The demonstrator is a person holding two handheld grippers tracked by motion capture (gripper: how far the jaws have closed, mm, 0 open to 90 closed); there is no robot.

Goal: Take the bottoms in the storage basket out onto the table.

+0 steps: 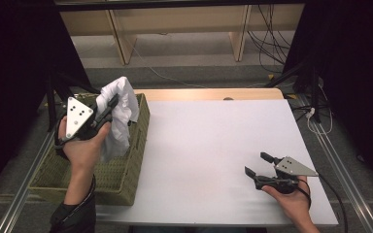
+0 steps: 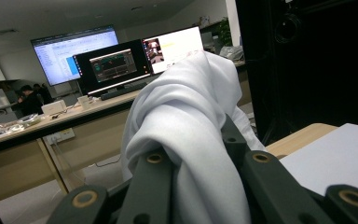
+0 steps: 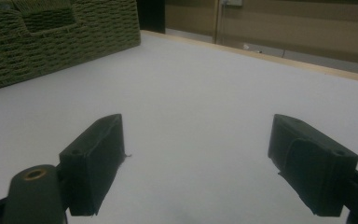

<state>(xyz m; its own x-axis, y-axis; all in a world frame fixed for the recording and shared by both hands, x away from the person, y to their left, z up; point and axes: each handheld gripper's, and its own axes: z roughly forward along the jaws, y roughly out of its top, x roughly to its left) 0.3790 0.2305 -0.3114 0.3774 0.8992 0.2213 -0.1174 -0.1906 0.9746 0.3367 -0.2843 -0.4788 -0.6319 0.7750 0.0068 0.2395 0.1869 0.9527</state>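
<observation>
Over the basket (image 1: 126,187) at the table's (image 1: 213,145) left edge, the left gripper (image 1: 108,108) is clamped on a white cloth (image 1: 121,116), holding it up above the basket with its folds hanging down toward the inside; in the left gripper view the cloth (image 2: 191,135) is bunched between the jaws. On the right, near the front edge, the right gripper (image 1: 262,164) sits low over the bare table with its jaws spread wide and nothing between them.
</observation>
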